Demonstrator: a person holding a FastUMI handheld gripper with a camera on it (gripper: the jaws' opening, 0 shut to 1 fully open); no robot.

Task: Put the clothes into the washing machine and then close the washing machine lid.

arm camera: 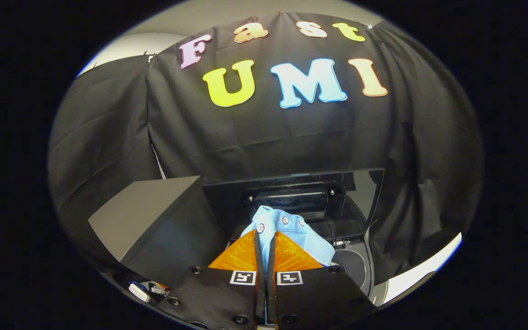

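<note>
Gripper view has the gripper [264, 238] clenched on a light blue shirt [287, 229], carried above the washing machine [360, 270], just before its raised lid [337, 192]. By my judgement, loading is under way; dropping the garment into the drum and closing the lid remain.

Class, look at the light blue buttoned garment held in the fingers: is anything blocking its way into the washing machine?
Nothing visible does. The fingers are shut on the light blue buttoned garment, the dark lid stands raised beyond it, and the round washing machine opening lies uncovered just ahead and beside the fingers.
</note>
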